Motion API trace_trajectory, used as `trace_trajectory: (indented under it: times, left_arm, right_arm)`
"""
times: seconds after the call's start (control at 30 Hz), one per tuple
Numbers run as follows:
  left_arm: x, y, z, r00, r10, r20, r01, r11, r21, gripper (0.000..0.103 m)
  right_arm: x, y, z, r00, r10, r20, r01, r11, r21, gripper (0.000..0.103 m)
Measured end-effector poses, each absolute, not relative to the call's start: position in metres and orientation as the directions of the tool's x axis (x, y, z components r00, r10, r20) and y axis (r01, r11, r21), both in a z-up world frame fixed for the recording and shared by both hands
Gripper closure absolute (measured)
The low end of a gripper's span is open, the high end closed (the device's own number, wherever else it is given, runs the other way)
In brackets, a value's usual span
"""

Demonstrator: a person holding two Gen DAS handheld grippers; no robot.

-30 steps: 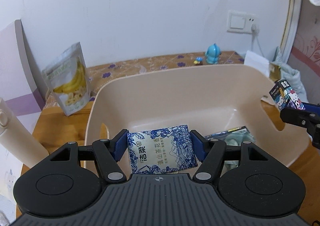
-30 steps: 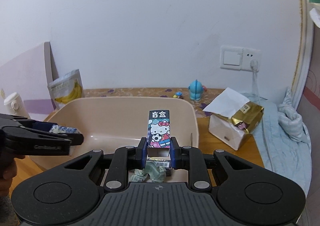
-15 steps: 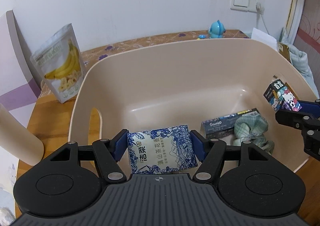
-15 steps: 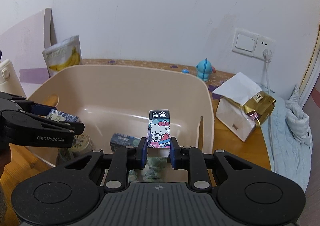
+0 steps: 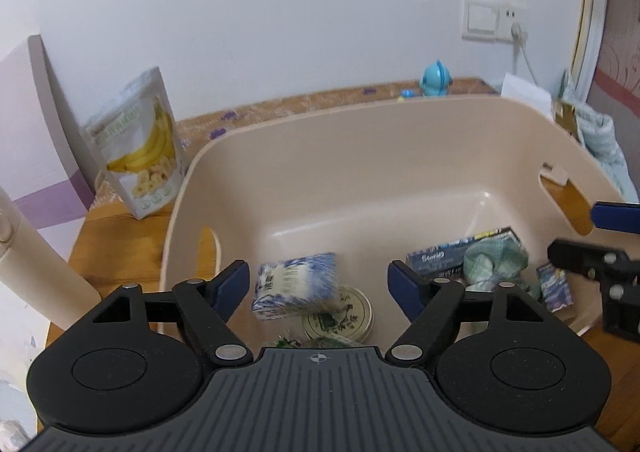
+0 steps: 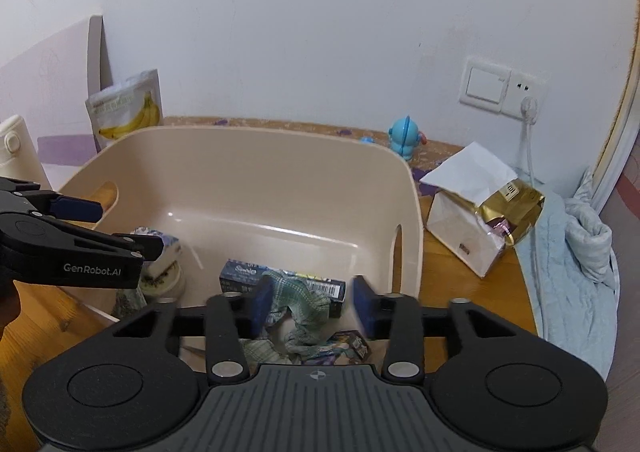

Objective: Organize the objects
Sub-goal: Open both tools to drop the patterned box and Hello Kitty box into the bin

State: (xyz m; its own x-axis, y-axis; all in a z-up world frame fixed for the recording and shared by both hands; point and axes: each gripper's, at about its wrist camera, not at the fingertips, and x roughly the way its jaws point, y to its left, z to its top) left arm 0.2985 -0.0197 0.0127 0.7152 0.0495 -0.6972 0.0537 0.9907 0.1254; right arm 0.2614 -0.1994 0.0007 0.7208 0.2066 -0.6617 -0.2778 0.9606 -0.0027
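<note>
As the jaws of the left gripper [image 5: 320,284] and right gripper [image 6: 312,306] open with nothing pressed between them, the blue-and-white tissue pack [image 5: 296,284] and small cartoon box [image 6: 350,344] lie loose in the beige bin [image 5: 380,140]. Beside them sit a round tin [image 5: 344,318], dark carton [image 6: 280,278] and green cloth [image 5: 494,262]. Judging by the counter, the banana-chip pouch [image 5: 138,148], blue figurine [image 6: 406,134] and gold-and-white bag [image 6: 484,208] remain to be organized.

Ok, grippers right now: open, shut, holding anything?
Left gripper: opening, blue-and-white tissue pack loose between its jaws.
Right gripper: opening, holding nothing; cartoon box lies in the bin.
</note>
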Motion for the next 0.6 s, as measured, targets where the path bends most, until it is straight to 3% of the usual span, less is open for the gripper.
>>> trace_trajectory:
  times: [0.03, 0.13, 0.3, 0.43, 0.6]
  left_arm:
    - [0.296, -0.019, 0.015, 0.722, 0.052, -0.690, 0.050, 0.991, 0.126, 0.021]
    - [0.286, -0.018, 0.024, 0.742, 0.053, -0.668, 0.048, 0.990, 0.133, 0.019]
    - [0.268, -0.013, 0.037, 0.765, 0.051, -0.643, 0.045, 0.990, 0.132, 0.014]
    - [0.253, -0.011, 0.044, 0.777, 0.045, -0.628, 0.045, 0.991, 0.126, 0.013]
    - [0.235, -0.007, 0.049, 0.790, 0.022, -0.613, 0.052, 0.993, 0.102, 0.013]
  right_arm:
    - [0.259, -0.200, 0.003, 0.726, 0.206, -0.656, -0.274, 0.962, -0.001, 0.036]
    - [0.251, -0.203, 0.009, 0.743, 0.203, -0.638, -0.264, 0.965, -0.001, 0.028]
    - [0.236, -0.206, 0.019, 0.762, 0.201, -0.615, -0.259, 0.966, -0.006, 0.023]
    - [0.222, -0.209, 0.026, 0.779, 0.207, -0.592, -0.257, 0.967, 0.001, 0.012]
    - [0.208, -0.212, 0.031, 0.788, 0.213, -0.578, -0.258, 0.966, 0.003, 0.009]
